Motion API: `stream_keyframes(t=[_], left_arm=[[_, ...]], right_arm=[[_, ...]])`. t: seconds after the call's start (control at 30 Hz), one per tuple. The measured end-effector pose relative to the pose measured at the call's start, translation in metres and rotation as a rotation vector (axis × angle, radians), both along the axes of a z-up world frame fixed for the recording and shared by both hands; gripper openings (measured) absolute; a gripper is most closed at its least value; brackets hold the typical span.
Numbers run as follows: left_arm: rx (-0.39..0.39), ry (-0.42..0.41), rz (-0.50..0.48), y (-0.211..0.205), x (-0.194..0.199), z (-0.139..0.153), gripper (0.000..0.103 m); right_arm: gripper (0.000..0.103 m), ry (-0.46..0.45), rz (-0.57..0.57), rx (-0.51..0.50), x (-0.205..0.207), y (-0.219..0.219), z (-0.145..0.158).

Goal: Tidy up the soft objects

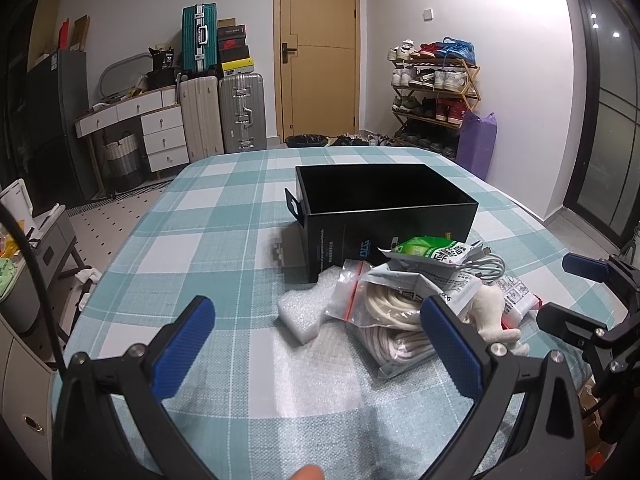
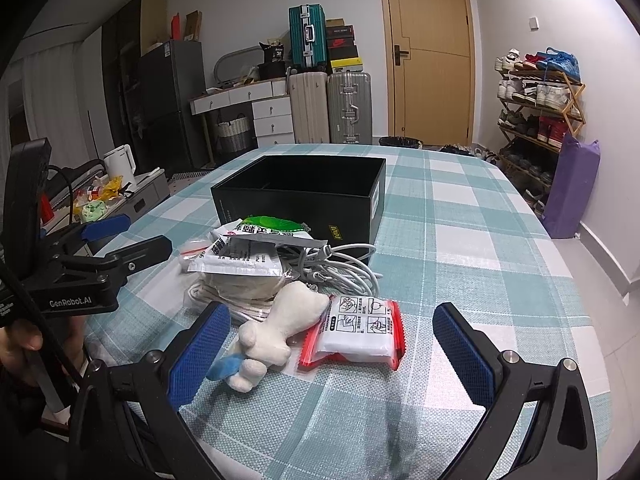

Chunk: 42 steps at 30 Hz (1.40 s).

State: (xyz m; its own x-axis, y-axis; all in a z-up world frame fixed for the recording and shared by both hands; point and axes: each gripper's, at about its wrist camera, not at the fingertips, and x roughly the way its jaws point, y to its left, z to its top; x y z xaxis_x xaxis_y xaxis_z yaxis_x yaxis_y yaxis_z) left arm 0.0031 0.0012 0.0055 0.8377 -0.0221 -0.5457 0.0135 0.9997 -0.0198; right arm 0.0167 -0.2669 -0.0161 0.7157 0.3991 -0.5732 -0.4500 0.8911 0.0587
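Note:
A pile of soft things lies on the teal checked tablecloth (image 1: 200, 216) in front of an open, empty black box (image 1: 384, 200) (image 2: 304, 192). It holds a white foam piece (image 1: 304, 308), a zip bag of cream rope (image 1: 384, 320) (image 2: 240, 284), a green packet (image 1: 424, 250) (image 2: 276, 228), a coiled white cable (image 1: 488, 268) (image 2: 344, 268), a cream plush toy (image 2: 276, 328) (image 1: 496, 320) and a red-and-white packet (image 2: 356, 332) (image 1: 520, 300). My left gripper (image 1: 320, 344) (image 2: 136, 234) is open just left of the pile. My right gripper (image 2: 332, 356) (image 1: 560, 292) is open, with its fingers either side of the plush toy and the red-and-white packet.
The table's edge curves away on the left (image 1: 120, 248) and the right (image 2: 560, 264). Beyond it stand suitcases (image 1: 240, 112), a white drawer unit (image 1: 164, 132), a shoe rack (image 1: 436, 92), a purple bag (image 2: 572, 188) and a closed door (image 1: 320, 52). A hand (image 2: 20, 340) holds the left gripper.

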Motion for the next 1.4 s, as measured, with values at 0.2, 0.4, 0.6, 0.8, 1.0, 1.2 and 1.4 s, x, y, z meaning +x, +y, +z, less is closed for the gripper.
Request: stream_keyframes(t=[0.2,0.4,0.6,0.8,1.0,1.2,1.4], left_arm=[[0.002,0.001,0.000,0.000,0.000,0.000,0.103],[0.003,-0.004,0.000,0.000,0.002,0.001,0.103],[0.000,-0.004,-0.002,0.001,0.005,0.002,0.103],[0.000,-0.008,-0.002,0.002,0.006,0.003,0.103],[0.005,-0.012,-0.006,0.002,0.008,0.004,0.103],[0.014,-0.015,-0.008,0.002,0.012,0.003,0.103],[-0.007,0.002,-0.020,0.005,0.017,0.001,0.103]], right_arm=[[0.103,-0.009,0.006,0.000,-0.001,0.000,0.001],[0.103,-0.008,0.011,0.005,-0.001,0.001,0.002],[0.103,-0.007,0.018,0.003,0.000,0.001,0.002],[0.103,-0.014,0.024,-0.003,0.000,0.002,0.002],[0.103,-0.008,0.023,0.003,0.004,0.001,0.002],[0.103,0.004,0.027,0.002,0.008,0.002,0.002],[0.103,0.027,0.012,-0.016,0.014,0.003,-0.001]])
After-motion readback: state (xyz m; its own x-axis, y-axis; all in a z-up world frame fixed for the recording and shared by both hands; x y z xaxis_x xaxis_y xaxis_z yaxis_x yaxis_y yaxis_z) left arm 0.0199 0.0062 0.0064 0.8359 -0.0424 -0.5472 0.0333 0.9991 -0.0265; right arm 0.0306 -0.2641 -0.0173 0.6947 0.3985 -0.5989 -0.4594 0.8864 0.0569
